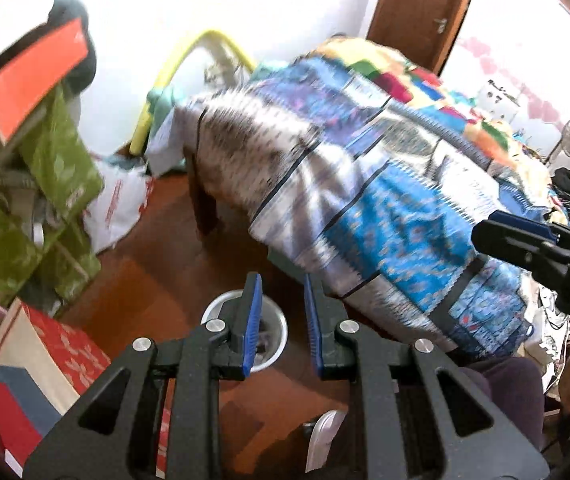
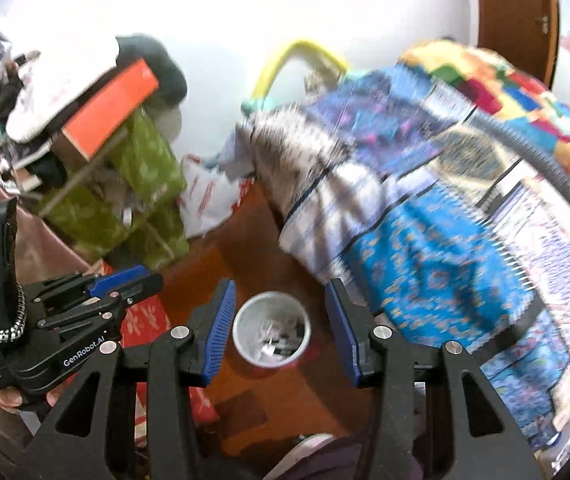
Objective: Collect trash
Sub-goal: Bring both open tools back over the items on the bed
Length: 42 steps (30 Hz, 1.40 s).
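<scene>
A small round white trash bin [image 2: 271,330] stands on the reddish wooden floor and holds several pieces of paper trash. My right gripper [image 2: 281,308] hovers above it, open and empty, with the bin framed between its blue pads. My left gripper [image 1: 283,298] is open a little and empty; the same bin [image 1: 275,334] shows below, partly hidden behind its left finger. In the right wrist view the left gripper [image 2: 141,280] appears at the lower left. The right gripper [image 1: 485,228] enters the left wrist view from the right edge.
A bed with a blue patterned blanket [image 2: 445,240] fills the right side. Green gift bags [image 2: 141,192], an orange box [image 2: 113,108] and a white plastic bag [image 2: 209,196] are piled at left. Red boxes [image 1: 65,344] lie on the floor nearby.
</scene>
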Available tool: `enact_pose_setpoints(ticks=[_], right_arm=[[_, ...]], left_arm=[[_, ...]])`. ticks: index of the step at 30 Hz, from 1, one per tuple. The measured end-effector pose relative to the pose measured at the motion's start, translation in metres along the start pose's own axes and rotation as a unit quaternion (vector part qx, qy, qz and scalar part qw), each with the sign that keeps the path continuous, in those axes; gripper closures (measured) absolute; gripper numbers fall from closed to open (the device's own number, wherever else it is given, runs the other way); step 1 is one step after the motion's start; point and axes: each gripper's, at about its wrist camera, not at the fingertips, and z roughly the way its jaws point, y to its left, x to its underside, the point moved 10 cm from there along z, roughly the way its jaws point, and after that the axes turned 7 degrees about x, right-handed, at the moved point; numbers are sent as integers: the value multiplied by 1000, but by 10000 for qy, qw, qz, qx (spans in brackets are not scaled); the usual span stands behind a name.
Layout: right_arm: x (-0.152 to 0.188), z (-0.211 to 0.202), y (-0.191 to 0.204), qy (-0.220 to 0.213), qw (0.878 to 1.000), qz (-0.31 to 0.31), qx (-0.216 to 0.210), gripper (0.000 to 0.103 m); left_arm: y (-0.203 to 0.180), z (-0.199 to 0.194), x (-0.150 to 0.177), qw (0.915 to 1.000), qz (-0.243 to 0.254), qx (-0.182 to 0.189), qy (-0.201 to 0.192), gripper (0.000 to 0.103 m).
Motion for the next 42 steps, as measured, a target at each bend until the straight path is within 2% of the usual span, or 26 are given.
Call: enact_pose_setpoints(ticks=[5,11,13,15,18,19,25,31,42], right_arm=[[-16,-47,-27,-593,9981,85,170,60],[-31,-99,-66,-1274,9901,111,576,59],[-35,-112,-78,-1451,9867,115,725,55],[-39,-125,-93,-1625,9828,138,864,42],[-44,-140,-117,-1824,9772,246,1059,34],[-45,-144,-125,-1868,9757,288,1112,33],[-50,-145,-178,-1911,9695,556,1432,33],[-52,-128,-229,-1791,9657,780,1711,33],[-62,-51,-327,-1262,9680,1477,1590,33]], left_arm=[[-44,-25,-24,9987,280,179,-395,84],[-104,-45,-54,9938,624,400,-830,82],[-123,-47,-65,9916,743,431,-971,71],[-139,-48,-73,9895,823,482,-1083,62],[-162,-44,-85,9876,917,503,-1168,38],[-168,-42,-89,9870,931,510,-1203,36],[-207,-10,-107,9847,1141,712,-1105,34],[-241,42,-128,9825,1370,905,-881,34],[-269,159,-161,9831,1428,1050,-449,34]])
